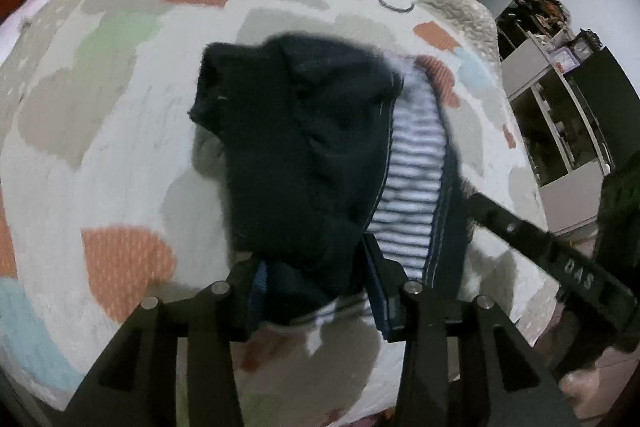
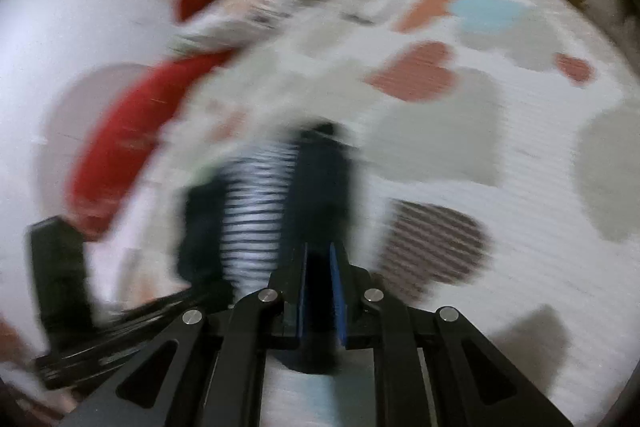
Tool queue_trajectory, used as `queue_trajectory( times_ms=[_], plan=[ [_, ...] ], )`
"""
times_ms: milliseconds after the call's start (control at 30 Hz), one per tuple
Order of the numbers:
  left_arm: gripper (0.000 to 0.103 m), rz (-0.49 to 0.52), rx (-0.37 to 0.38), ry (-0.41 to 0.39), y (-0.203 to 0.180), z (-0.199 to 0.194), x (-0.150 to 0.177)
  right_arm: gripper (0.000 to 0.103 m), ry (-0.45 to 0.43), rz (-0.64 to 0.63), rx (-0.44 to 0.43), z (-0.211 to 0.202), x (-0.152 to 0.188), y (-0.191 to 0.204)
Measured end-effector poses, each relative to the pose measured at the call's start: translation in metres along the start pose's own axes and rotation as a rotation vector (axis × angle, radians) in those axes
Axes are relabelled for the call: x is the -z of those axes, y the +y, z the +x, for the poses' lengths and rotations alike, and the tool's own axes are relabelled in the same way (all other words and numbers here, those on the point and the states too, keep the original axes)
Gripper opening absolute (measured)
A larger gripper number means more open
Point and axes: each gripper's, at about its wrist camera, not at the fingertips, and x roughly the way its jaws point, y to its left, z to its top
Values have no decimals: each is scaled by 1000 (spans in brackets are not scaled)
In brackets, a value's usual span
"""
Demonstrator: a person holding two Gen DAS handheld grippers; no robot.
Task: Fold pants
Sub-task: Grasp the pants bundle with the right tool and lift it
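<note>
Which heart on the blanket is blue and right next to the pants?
The pale blue heart, just past the far end of the pants, beside an orange heart. The other blue patch lies apart, near the left edge.

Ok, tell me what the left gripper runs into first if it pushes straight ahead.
The dark pants themselves: the left gripper already pinches their edge, with the bunched fabric directly ahead. Beyond lies the heart-patterned blanket; depth there is unclear.

pants [image 1: 304,147] | dark navy, striped lining showing | bunched — lifted above bedspread
</note>
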Motion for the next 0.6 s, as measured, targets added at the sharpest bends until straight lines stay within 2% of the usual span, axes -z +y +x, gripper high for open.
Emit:
queue_trajectory(
  times_ms=[100,167,200,233,333,400,467,533,600],
  plan=[
    [43,10,41,-36,5,-20,7,13,-78,-34,9,-27,-5,6],
    [45,11,49,-67,10,-33,10,13,-127,-91,-16,-41,-14,27],
    [49,8,45,-87,12,-40,12,13,-135,-113,-38,-44,-18,36],
    [53,0,31,-113,15,-47,15,13,-134,-144,-70,-42,-22,50],
    [53,-2,-24,-148,19,-57,17,13,-77,-175,-160,-14,-31,77],
    [55,19,-74,-179,19,-66,19,13,-27,-182,-166,10,-30,83],
    [64,35,-115,-218,20,-77,23,13,35,-188,-82,38,-26,82],
    [72,47,-159,-267,22,-89,27,13,58,-210,70,55,-17,78],
    [73,58,-185,-301,24,-96,29,13,33,-198,88,52,-13,75]
  ],
)
